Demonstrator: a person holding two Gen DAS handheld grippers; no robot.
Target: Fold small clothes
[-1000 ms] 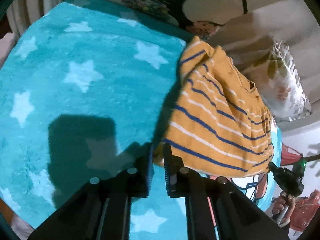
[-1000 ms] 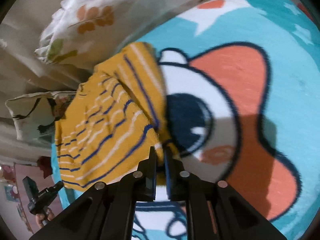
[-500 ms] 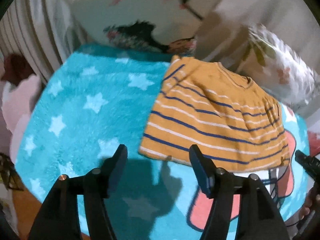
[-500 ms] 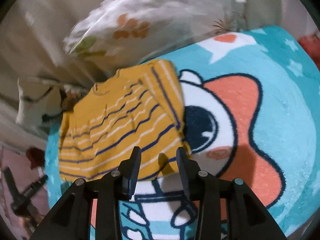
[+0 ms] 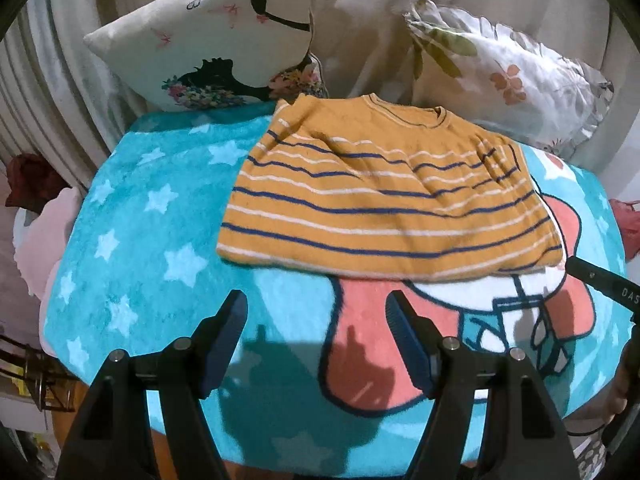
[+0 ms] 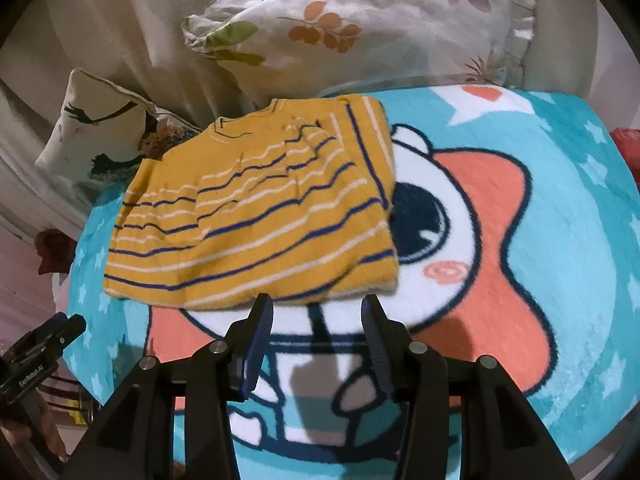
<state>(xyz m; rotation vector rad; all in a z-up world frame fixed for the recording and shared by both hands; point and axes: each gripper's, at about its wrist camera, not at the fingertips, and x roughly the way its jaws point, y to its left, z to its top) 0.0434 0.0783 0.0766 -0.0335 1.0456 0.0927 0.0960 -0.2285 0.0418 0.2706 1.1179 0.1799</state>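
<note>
A small mustard-yellow shirt with navy and white stripes [image 5: 376, 196] lies flat on a turquoise cartoon blanket [image 5: 152, 240], sleeves folded in, neck toward the pillows. It also shows in the right wrist view [image 6: 256, 216]. My left gripper [image 5: 316, 320] is open and empty, held above the blanket just short of the shirt's hem. My right gripper [image 6: 318, 316] is open and empty, close to the hem's right part. The right gripper's tip shows at the left wrist view's right edge [image 5: 600, 280]. The left gripper shows at the lower left of the right wrist view [image 6: 40, 344].
A white pillow with a black silhouette print [image 5: 216, 52] and a leaf-print pillow [image 5: 500, 68] lean against beige fabric behind the shirt. The blanket [image 6: 540, 240] has a large orange and white cartoon figure. Red cloth [image 5: 28, 180] lies off the left edge.
Both grippers were shut on the shirt's hem corners a second ago. They let go, opened, and pulled back and up. The shirt now lies flat.
</note>
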